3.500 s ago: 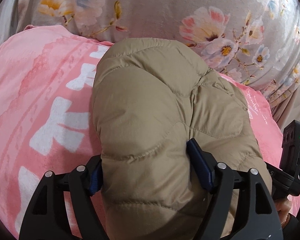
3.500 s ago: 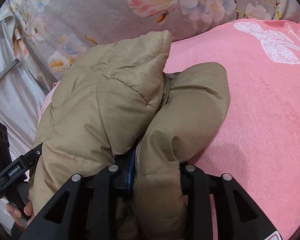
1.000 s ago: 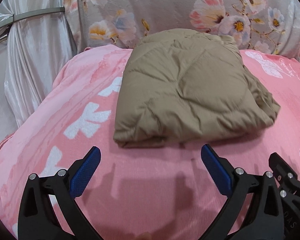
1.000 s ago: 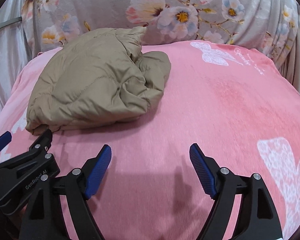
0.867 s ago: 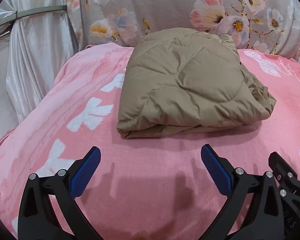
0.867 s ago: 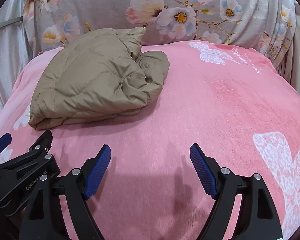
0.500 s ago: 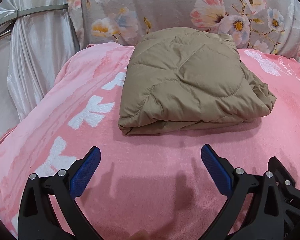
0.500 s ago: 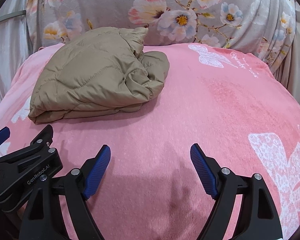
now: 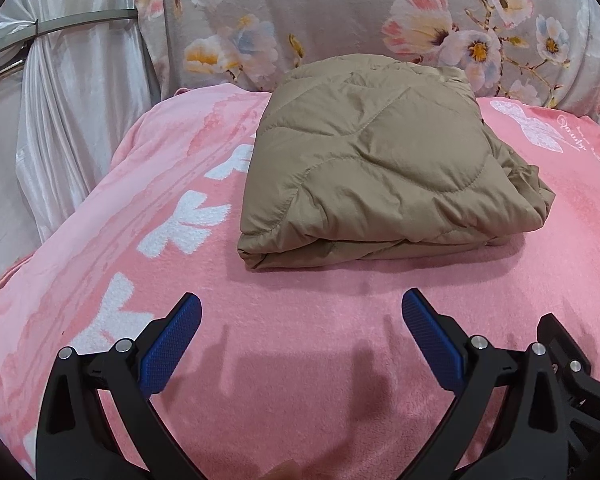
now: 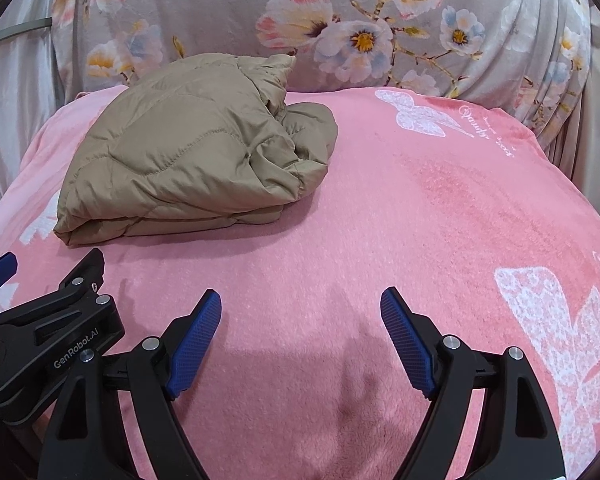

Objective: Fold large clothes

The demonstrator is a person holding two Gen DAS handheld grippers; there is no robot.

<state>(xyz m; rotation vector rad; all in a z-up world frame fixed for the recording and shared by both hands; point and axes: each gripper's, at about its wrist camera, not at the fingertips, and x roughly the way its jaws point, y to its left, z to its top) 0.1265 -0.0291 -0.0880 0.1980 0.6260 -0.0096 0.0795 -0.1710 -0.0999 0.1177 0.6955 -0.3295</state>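
A tan quilted puffer jacket (image 9: 376,164) lies folded into a thick bundle on the pink blanket (image 9: 300,320), at its far side. It also shows in the right wrist view (image 10: 192,152), at the back left. My left gripper (image 9: 300,332) is open and empty, hovering above the blanket in front of the jacket, apart from it. My right gripper (image 10: 300,332) is open and empty, above the blanket to the right of the left gripper's body (image 10: 40,344).
A grey floral cloth (image 9: 340,12) rises behind the blanket. A shiny white curtain with a metal rail (image 9: 60,80) hangs at the left. The pink blanket (image 10: 460,208) with white prints spreads to the right of the jacket.
3.5 s ago both grippers were shut on the jacket. Both have let go and pulled back; over the last second they drew slightly farther from the folded jacket.
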